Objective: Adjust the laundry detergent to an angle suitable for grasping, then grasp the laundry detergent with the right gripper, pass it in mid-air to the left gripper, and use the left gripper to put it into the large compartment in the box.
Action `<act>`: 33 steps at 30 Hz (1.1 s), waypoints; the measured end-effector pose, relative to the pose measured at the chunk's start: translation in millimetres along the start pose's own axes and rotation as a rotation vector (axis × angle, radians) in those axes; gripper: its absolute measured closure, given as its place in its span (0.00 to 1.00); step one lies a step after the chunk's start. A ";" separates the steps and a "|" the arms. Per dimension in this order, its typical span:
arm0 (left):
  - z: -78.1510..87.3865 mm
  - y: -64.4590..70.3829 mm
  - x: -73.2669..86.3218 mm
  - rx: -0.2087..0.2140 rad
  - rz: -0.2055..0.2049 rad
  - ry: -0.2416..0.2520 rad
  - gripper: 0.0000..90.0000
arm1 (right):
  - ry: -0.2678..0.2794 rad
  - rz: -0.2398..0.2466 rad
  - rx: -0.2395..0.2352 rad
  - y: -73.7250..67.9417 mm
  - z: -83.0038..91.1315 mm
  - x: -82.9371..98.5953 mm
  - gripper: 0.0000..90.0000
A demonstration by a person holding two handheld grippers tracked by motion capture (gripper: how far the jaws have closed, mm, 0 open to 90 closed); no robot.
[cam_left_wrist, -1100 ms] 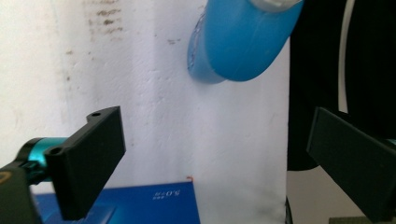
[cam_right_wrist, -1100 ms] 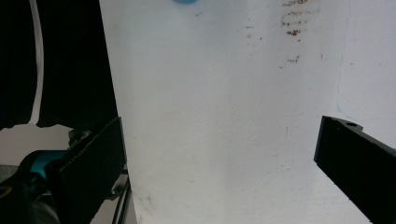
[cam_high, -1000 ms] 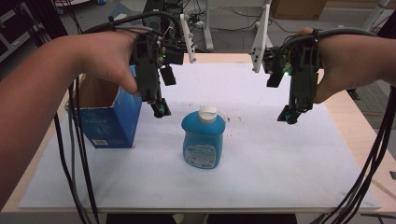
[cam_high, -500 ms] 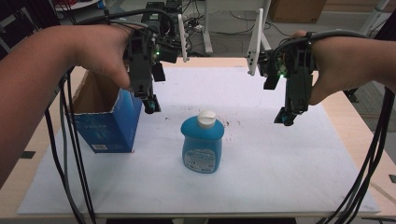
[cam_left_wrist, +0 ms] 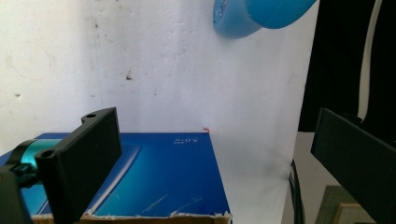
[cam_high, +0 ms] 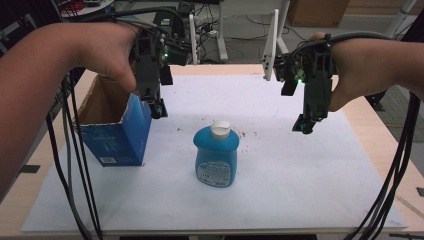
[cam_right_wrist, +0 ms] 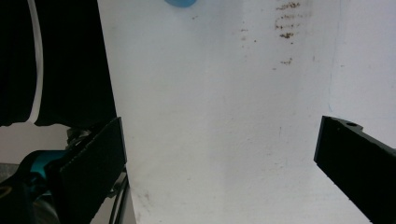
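Left hand-held gripper (cam_high: 158,111), jaws apart, hovers beside the open blue box (cam_high: 116,131). The blue bottle (cam_high: 216,155) stands between it and the right hand-held gripper (cam_high: 302,125), jaws also apart. A careless sideways approach could topple the bottle.

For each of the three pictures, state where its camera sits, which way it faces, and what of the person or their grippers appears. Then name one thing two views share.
High view: above the table's near edge, looking forward and down; both forearms, left gripper, right gripper.
Left gripper view: on that gripper, facing down at the blue box; its open jaws.
Right gripper view: facing the white sheet; its open jaws.
Shared: the blue bottle.
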State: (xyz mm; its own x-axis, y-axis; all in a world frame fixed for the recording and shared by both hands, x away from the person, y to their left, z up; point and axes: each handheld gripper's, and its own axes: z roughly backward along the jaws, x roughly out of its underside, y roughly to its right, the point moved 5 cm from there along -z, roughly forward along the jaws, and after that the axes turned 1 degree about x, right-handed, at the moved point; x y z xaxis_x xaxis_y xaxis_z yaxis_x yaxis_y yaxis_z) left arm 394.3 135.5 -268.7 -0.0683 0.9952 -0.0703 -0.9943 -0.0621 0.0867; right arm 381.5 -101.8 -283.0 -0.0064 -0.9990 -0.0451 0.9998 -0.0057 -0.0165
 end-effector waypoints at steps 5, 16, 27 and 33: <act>3.6 1.0 0.2 -0.006 -0.001 0.005 0.02 | 0.006 0.005 0.007 -2.0 3.0 -2.0 0.01; 2.1 -4.6 1.0 0.002 -0.010 -0.005 0.02 | -0.004 0.001 0.000 3.8 0.0 -3.0 0.01; -2.0 -4.7 -0.6 -0.003 -0.011 -0.008 0.02 | 0.003 0.006 0.010 4.0 2.8 1.8 0.01; -3.9 -1.8 -0.4 0.001 -0.027 -0.007 0.02 | 0.002 -0.007 0.024 1.1 2.2 4.8 0.01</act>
State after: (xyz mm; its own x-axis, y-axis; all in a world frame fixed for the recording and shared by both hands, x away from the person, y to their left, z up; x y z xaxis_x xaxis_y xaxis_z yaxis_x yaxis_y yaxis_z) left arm 395.8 135.0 -272.7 -0.0414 0.9970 -0.0660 -0.9956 -0.0356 0.0863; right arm 382.6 -106.7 -281.1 -0.0131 -0.9988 -0.0472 0.9999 -0.0135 0.0072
